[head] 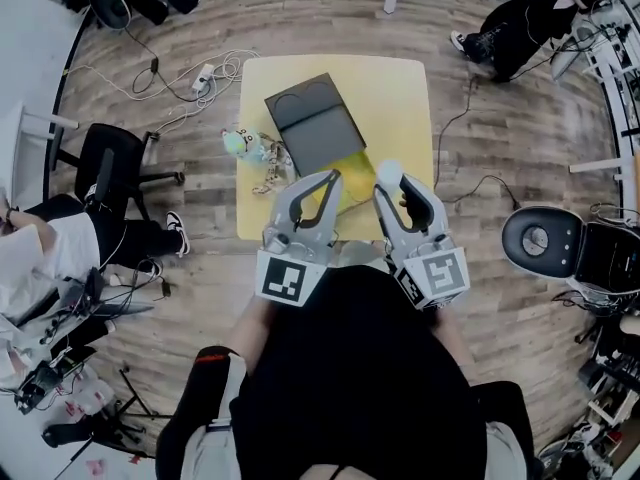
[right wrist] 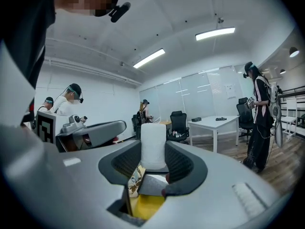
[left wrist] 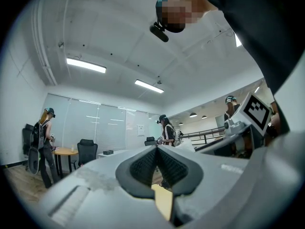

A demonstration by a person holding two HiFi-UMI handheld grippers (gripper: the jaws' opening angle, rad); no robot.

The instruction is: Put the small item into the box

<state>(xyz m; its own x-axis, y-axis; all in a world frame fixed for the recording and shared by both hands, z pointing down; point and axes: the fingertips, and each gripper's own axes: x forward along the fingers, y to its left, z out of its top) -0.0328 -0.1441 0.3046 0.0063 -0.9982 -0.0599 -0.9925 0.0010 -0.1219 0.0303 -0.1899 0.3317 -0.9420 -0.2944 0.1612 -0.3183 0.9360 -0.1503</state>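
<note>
White cylinder (right wrist: 153, 144) pinched lengthwise in right tongs (right wrist: 153, 152), jutting beyond tips; left tongs (left wrist: 156, 152) closed.

A white cylinder (right wrist: 154, 146) stands upright, clamped in the right gripper (head: 391, 180), near the flat dark-grey box (head: 315, 123).

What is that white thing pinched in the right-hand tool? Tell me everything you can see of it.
The white cylinder is small, plain and matte, faintly textured like foam or paper. The right gripper clamps its two sides, and its end pokes out beyond the jaws. It hangs over the yellow table's near part, apart from the dark box.
</note>
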